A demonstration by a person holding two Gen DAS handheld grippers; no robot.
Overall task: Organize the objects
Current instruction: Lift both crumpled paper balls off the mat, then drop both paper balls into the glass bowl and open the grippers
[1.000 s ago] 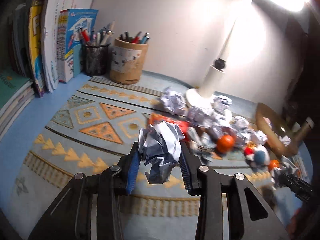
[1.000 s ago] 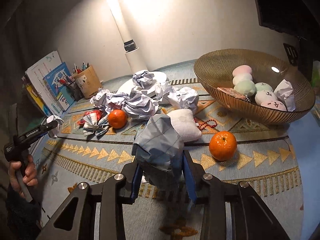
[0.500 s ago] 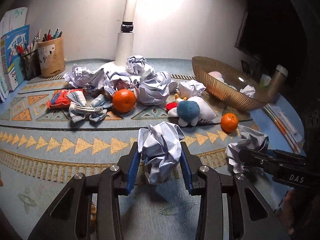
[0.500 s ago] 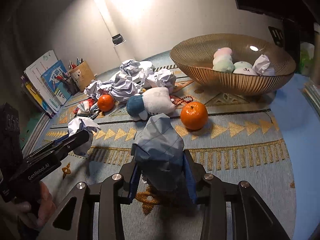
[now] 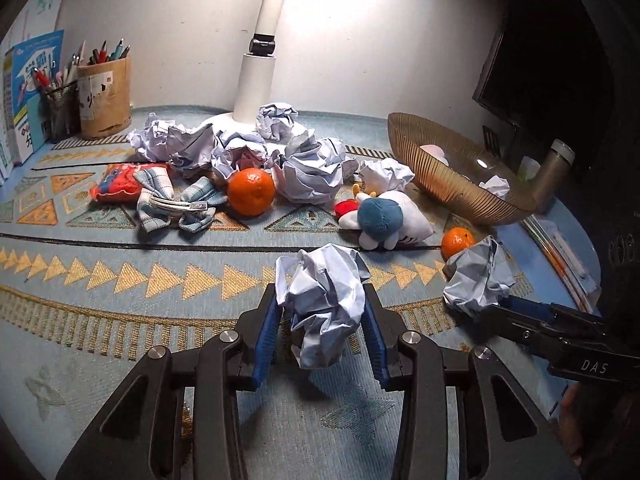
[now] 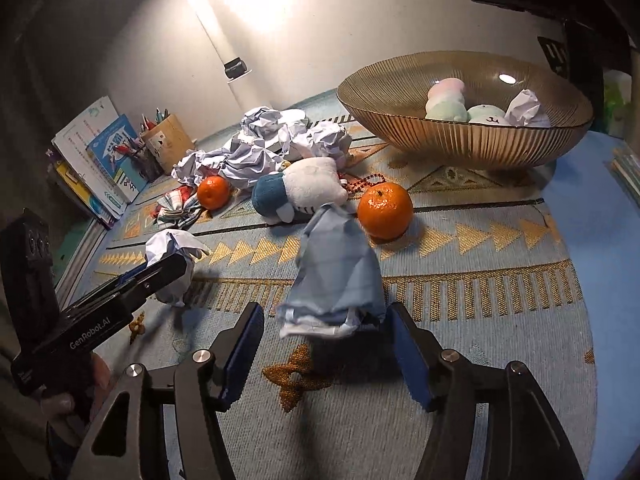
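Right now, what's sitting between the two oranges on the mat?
A blue and white plush toy lies between the far orange and the near orange, clearest in the right wrist view.

Two low fisheye views, close over the surface [image 5: 100,360].
Left wrist: looking along the left hand-held gripper [image 5: 320,334] toward the wall and lamp [image 5: 256,76]. Right wrist: aimed from the right hand-held gripper [image 6: 326,346] toward the bowl [image 6: 472,142]. Shared: paper pile, plush toy [image 5: 386,218], both oranges, each other's gripper.
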